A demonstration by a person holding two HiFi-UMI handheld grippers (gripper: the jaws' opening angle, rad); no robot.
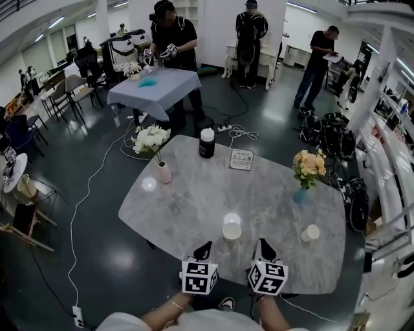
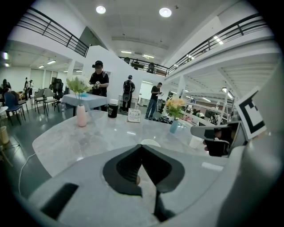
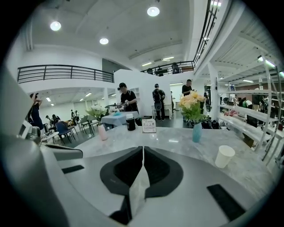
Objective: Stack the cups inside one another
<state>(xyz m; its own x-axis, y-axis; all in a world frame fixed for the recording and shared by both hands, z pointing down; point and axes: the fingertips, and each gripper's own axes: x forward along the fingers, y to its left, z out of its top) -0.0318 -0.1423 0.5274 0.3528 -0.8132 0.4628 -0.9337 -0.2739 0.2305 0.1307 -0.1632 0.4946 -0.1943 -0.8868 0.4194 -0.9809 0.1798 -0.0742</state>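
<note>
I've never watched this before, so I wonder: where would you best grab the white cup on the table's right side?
Likely its rim, from above with the right gripper, one jaw inside, one outside. The white cup stands upright, mouth open, tapering downward, with nothing crowding it; that leaves its body free to drop into the other cup.

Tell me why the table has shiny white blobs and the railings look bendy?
Head view: overhead light glares off the polished table as white blobs. Left gripper view: the wide lens bows the railing. Right gripper view: same bowing, under bright ceiling lights.
</note>
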